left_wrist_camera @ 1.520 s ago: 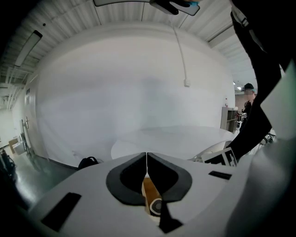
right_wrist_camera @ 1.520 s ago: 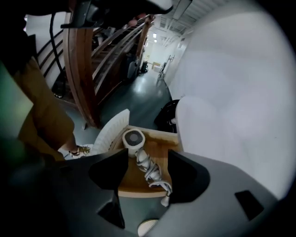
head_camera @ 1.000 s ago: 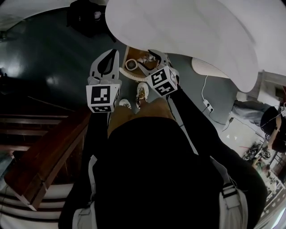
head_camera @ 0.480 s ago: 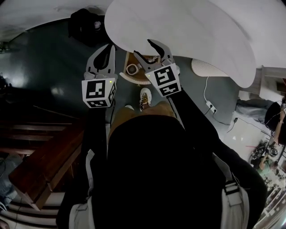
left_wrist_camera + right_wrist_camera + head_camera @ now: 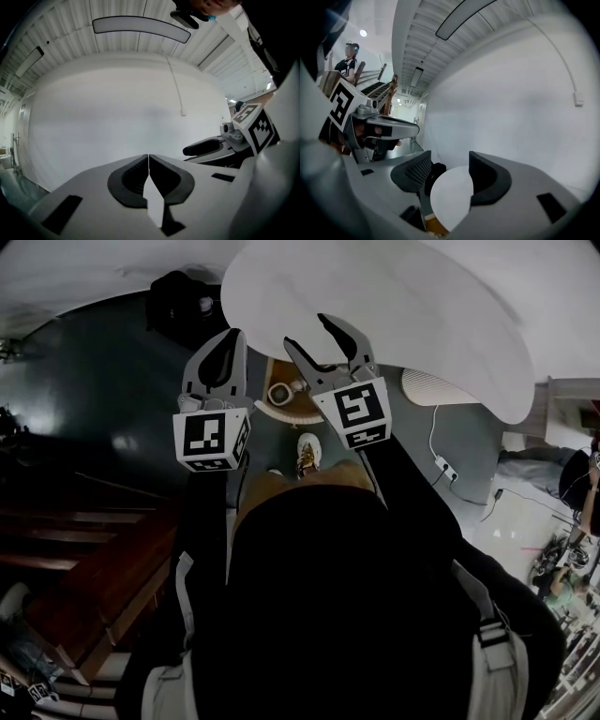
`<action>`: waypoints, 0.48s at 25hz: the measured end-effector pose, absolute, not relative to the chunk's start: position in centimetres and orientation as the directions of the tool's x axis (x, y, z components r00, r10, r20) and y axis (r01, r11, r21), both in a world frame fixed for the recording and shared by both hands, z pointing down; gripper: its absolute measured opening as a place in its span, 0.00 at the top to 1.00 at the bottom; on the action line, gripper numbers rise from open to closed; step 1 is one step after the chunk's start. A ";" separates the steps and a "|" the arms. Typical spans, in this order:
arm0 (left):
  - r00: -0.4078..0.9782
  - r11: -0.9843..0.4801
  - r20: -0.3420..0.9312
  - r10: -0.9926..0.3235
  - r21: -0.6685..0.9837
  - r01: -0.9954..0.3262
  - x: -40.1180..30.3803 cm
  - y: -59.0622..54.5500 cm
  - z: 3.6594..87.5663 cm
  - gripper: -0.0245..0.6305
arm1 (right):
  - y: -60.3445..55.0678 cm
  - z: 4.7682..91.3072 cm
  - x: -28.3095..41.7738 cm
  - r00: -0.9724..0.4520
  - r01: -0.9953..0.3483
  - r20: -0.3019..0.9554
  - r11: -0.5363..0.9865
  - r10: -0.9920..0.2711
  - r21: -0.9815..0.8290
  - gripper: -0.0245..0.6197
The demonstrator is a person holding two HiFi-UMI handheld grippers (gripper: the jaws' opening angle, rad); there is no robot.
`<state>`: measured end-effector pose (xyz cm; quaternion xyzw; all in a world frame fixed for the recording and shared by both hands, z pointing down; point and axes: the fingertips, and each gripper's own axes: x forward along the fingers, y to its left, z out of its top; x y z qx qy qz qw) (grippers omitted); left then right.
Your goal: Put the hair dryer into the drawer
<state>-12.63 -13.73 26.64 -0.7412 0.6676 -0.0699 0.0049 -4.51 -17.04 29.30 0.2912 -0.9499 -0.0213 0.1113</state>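
Our grey left gripper (image 5: 234, 336) is clenched on nothing, and the grey right gripper (image 5: 310, 331) is spread and empty. No hair dryer or drawer in sight; raised this close, we could clip the round white tabletop (image 5: 422, 315).

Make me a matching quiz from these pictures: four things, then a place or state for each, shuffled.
Things:
1. left gripper
2. right gripper
3. table
4. shoe

Descriptions:
A. on the dark floor
B. jaws apart, nothing between them
C. big, round, white top
D. jaws shut together, holding nothing

Pairs: 1-D, 2-B, 3-C, 4-A
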 end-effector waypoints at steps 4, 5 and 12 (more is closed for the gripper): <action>0.085 -0.092 0.063 -0.994 -0.106 -0.990 -13.2 -14.0 25.1 0.93 | -17.6 27.4 -4.6 -0.801 -0.569 0.145 0.814 -0.581 0.117 0.55; 0.088 -0.094 0.060 -0.994 -0.111 -0.989 -13.3 -14.0 24.9 0.93 | -17.7 27.1 -4.7 -0.800 -0.573 0.134 0.811 -0.584 0.119 0.55; 0.095 -0.099 0.039 -0.995 -0.115 -0.988 -13.2 -14.3 23.9 0.93 | -18.7 25.6 -3.4 -0.733 -0.668 0.054 0.733 -0.678 0.130 0.78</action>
